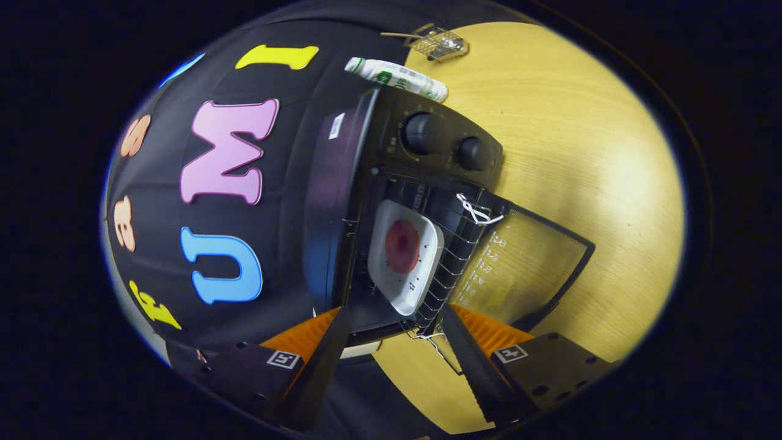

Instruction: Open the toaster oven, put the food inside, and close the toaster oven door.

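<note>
Your gripper [391,342] has its jaws apart, empty. The white square plate of red food [405,255] sits inside the black toaster oven [391,201]. Its glass door [525,269] hangs open; 1 step remains: closing.

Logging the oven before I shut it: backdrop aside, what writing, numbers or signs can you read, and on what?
No text is legible enough to quote.
Tube behind the toaster oven: green print, blurred.
White sticker on the oven housing: too small.
Knobs: surrounding marks too small.
Open glass door: column of white print, blurred.
Gripper, open, fingers at the oven mouth: square markers, coded patterns, no words.
</note>
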Demonstrator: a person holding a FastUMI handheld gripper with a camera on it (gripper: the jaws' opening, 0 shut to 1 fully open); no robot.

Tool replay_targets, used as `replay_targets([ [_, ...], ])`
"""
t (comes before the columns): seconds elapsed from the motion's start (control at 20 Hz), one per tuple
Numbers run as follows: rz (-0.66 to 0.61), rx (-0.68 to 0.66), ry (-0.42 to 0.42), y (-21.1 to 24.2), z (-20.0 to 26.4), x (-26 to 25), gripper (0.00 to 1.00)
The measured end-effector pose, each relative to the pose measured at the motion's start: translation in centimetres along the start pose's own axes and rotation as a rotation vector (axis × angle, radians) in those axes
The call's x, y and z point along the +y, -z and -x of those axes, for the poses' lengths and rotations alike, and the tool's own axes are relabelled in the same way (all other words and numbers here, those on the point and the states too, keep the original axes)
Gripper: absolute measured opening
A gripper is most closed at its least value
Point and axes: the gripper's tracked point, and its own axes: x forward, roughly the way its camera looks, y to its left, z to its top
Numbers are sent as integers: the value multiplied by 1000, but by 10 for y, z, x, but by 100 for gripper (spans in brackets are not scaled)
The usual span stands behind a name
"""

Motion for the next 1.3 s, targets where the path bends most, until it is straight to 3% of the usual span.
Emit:
replay_targets([
  [0.2,325,0,-2,3,28,-6,98],
  [0.35,559,-16,61,-1,44,-10,98],
  [0.7,897,10,53,20,67,6,98],
  [1.0,1089,103,94,56,63,-38,99],
  [1.3,1150,265,289,80,41,-117,99],
])
